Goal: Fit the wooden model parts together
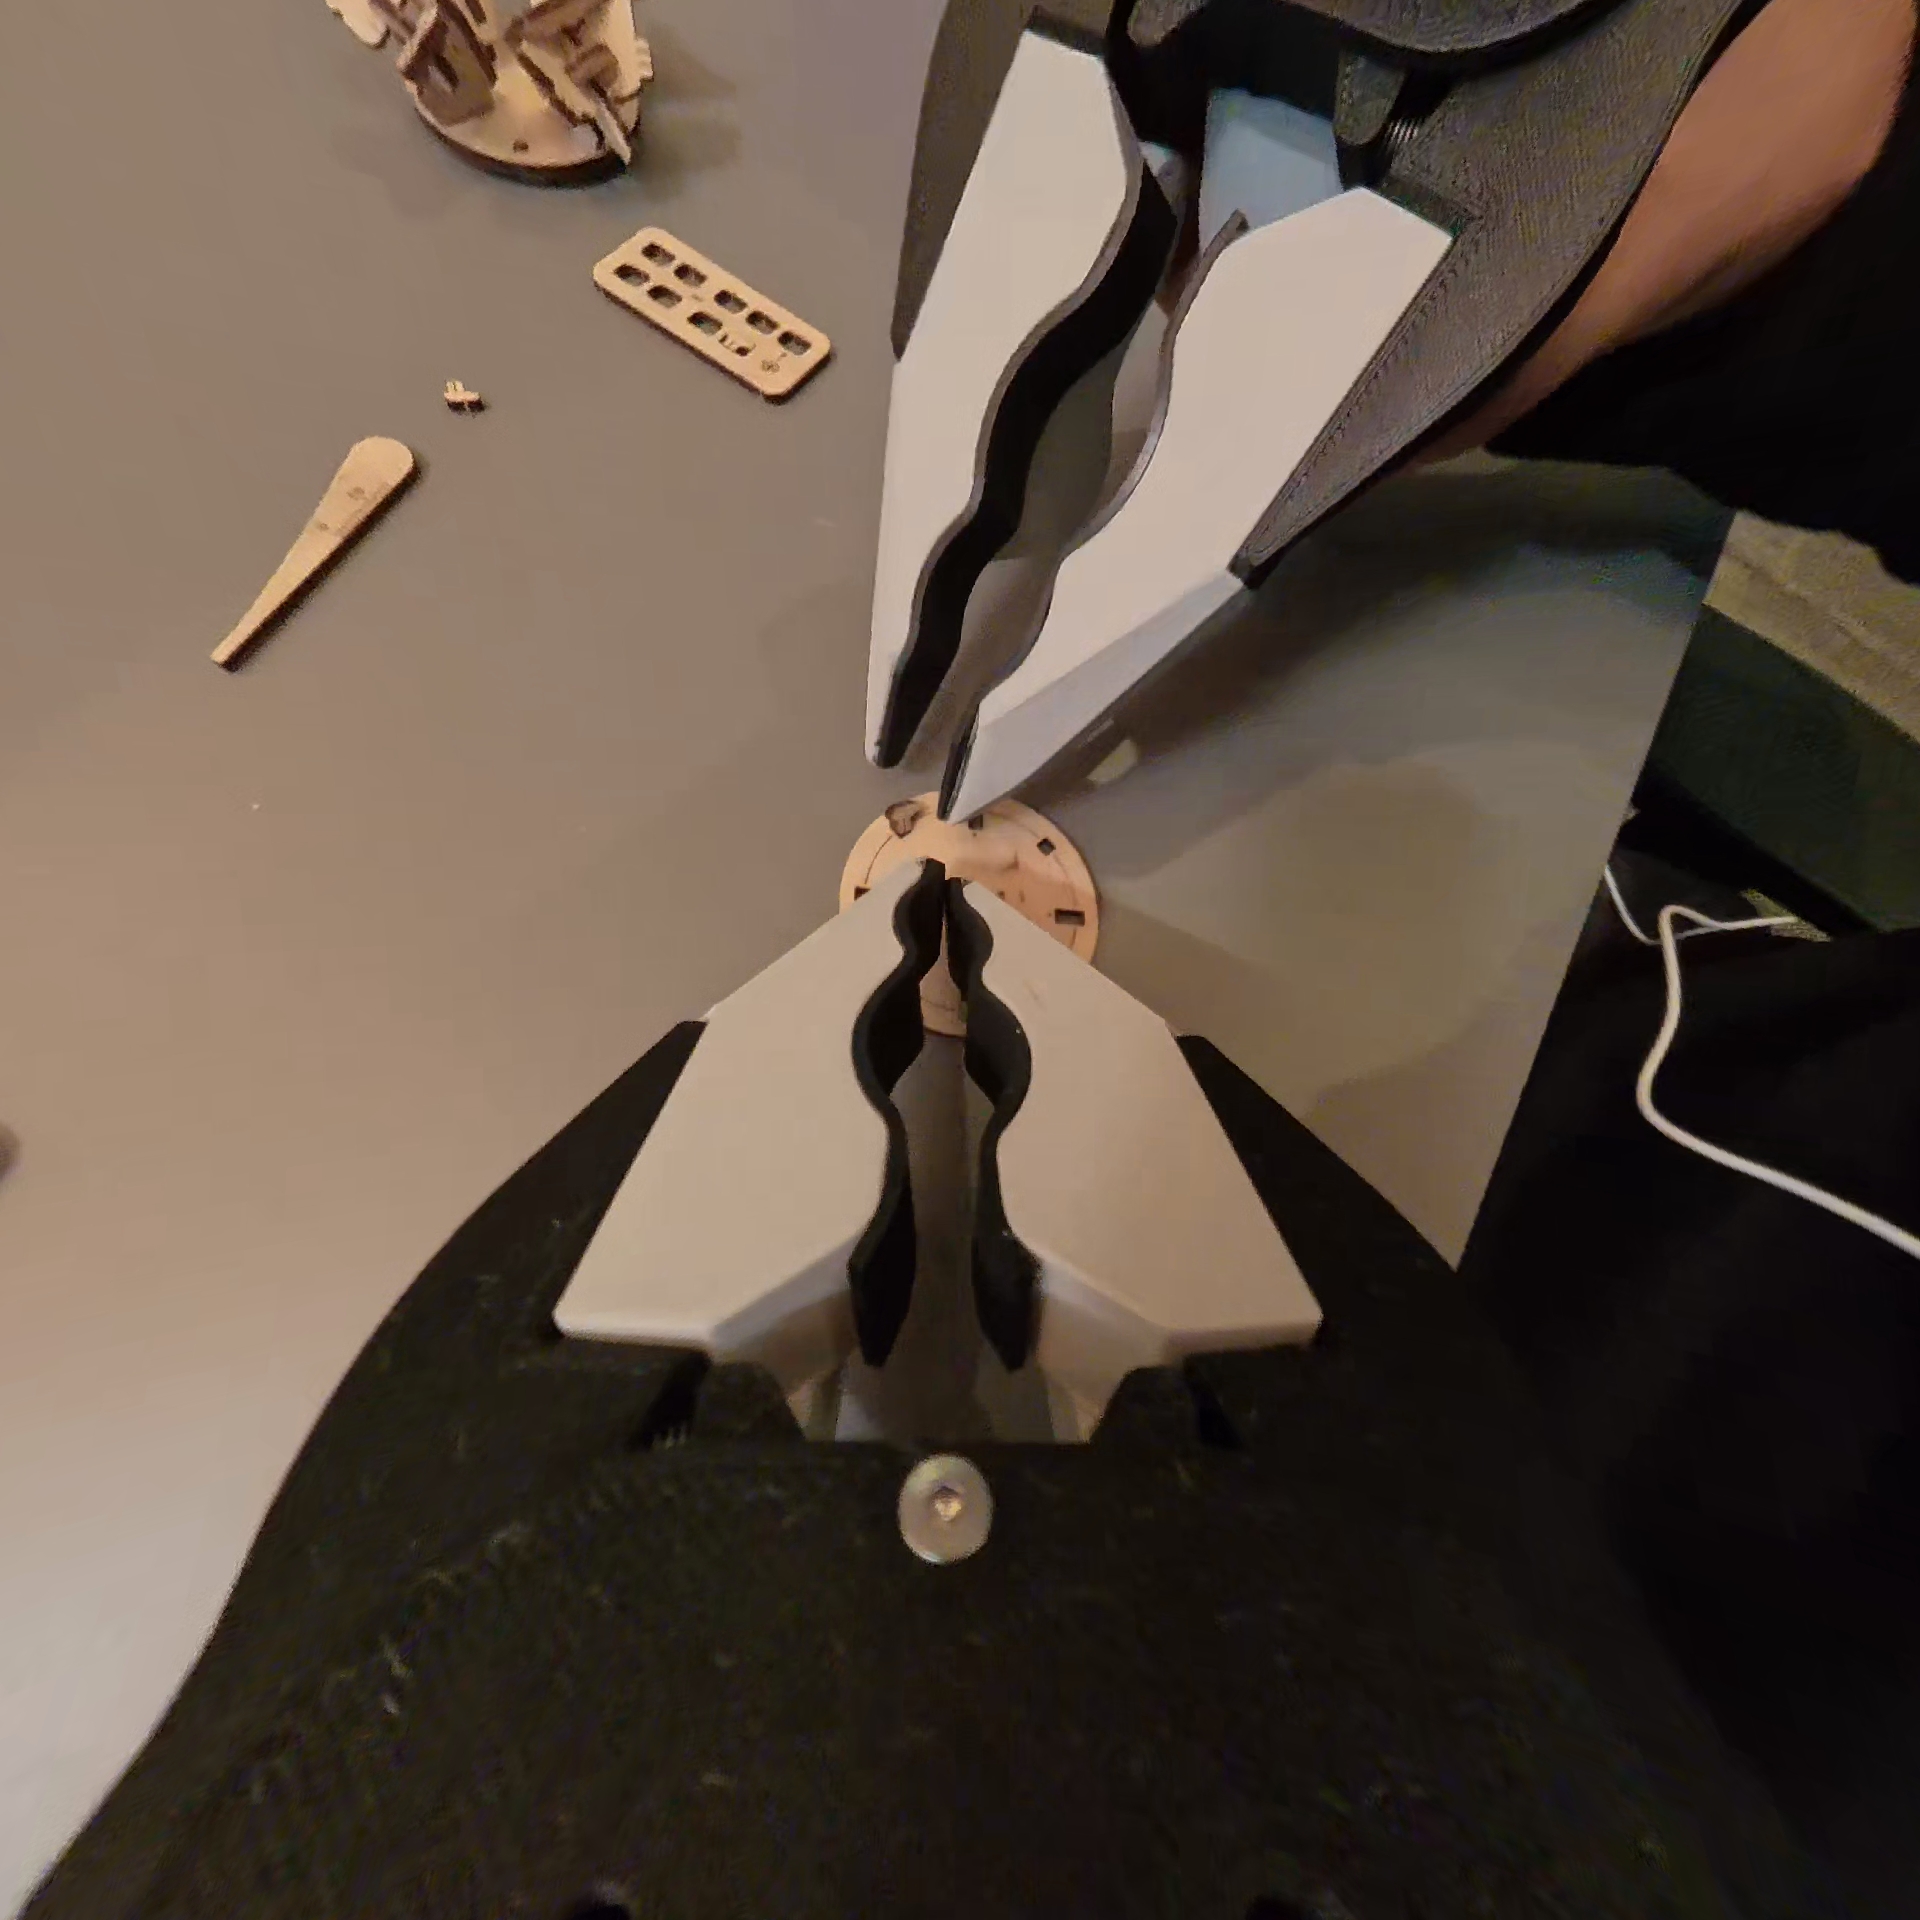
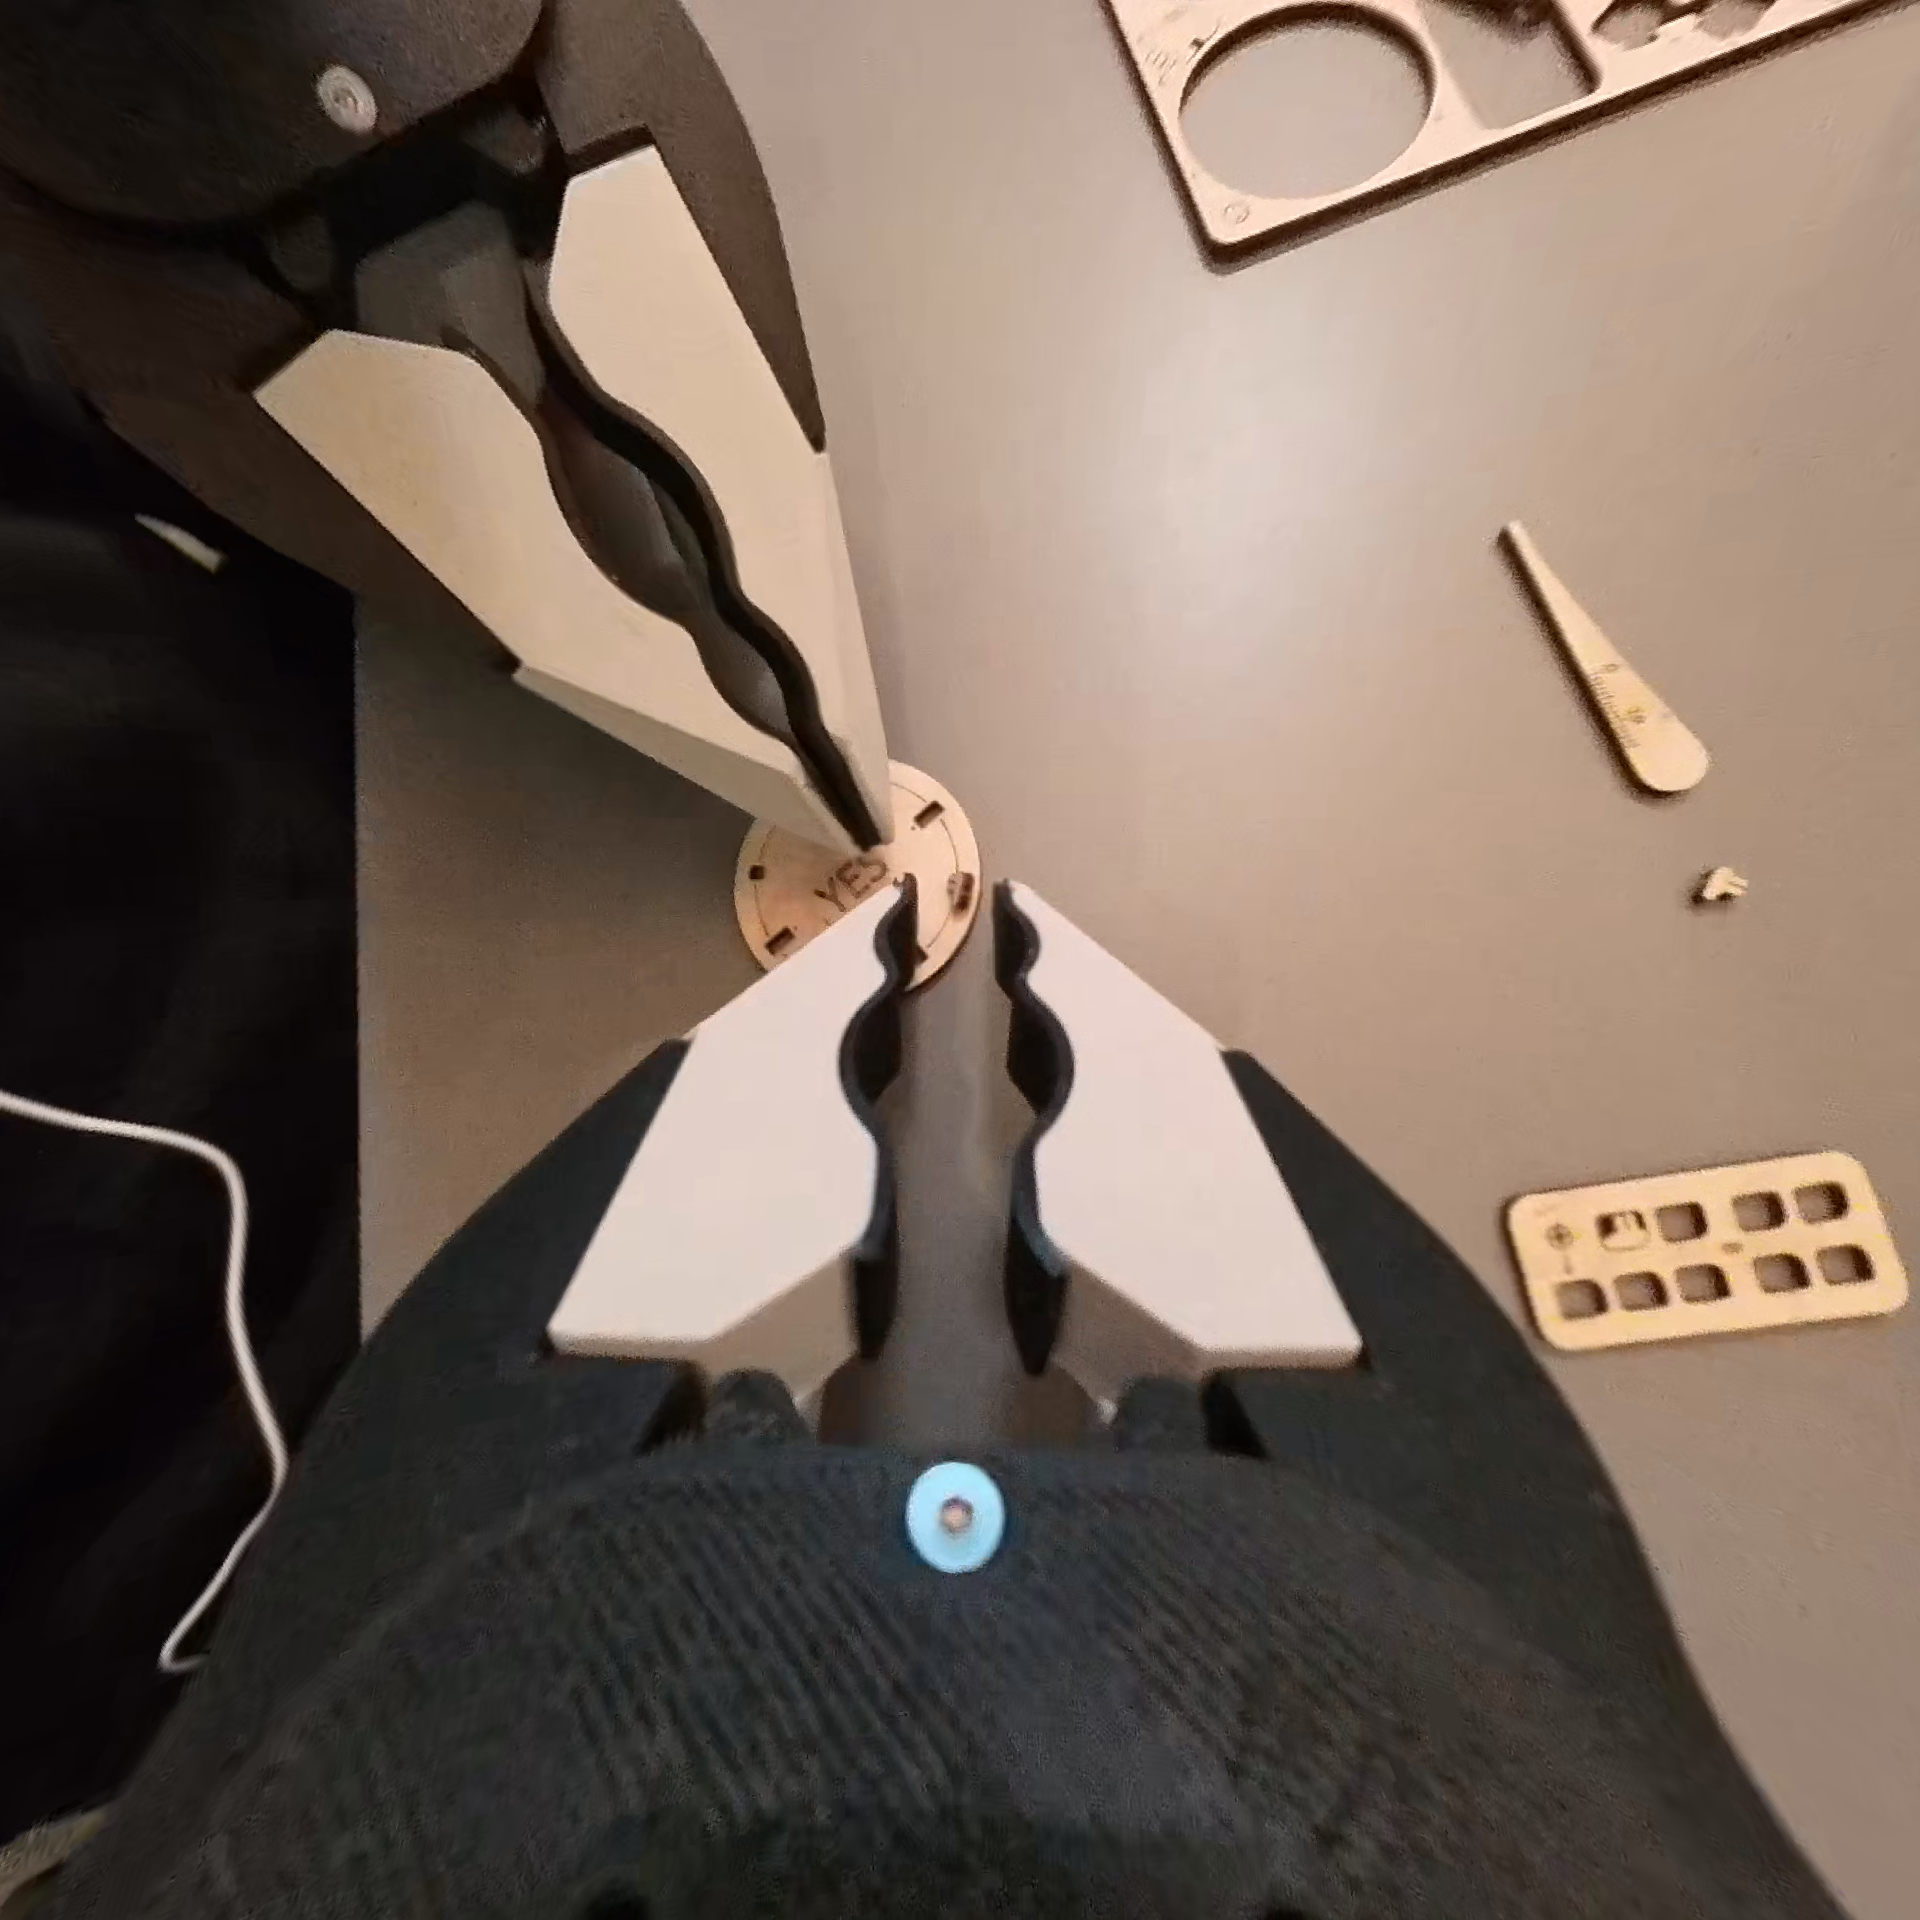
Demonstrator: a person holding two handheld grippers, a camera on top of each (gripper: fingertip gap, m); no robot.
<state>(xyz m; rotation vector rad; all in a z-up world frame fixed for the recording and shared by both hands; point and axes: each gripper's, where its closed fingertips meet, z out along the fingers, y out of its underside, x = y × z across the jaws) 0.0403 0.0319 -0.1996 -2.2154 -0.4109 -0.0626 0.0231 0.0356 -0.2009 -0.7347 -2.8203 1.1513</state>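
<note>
We see the left gripper w/ its tips pressed together, nothing between them, tips down on a round wooden disc lying flat on the grey worktop near its edge by the person. The right gripper has its fingers apart, one tip over the disc's rim, the other beyond it. Farther in lie a slotted wooden plate, a tapered wooden stick, a tiny wooden bit & a cut-out wooden sheet.
</note>
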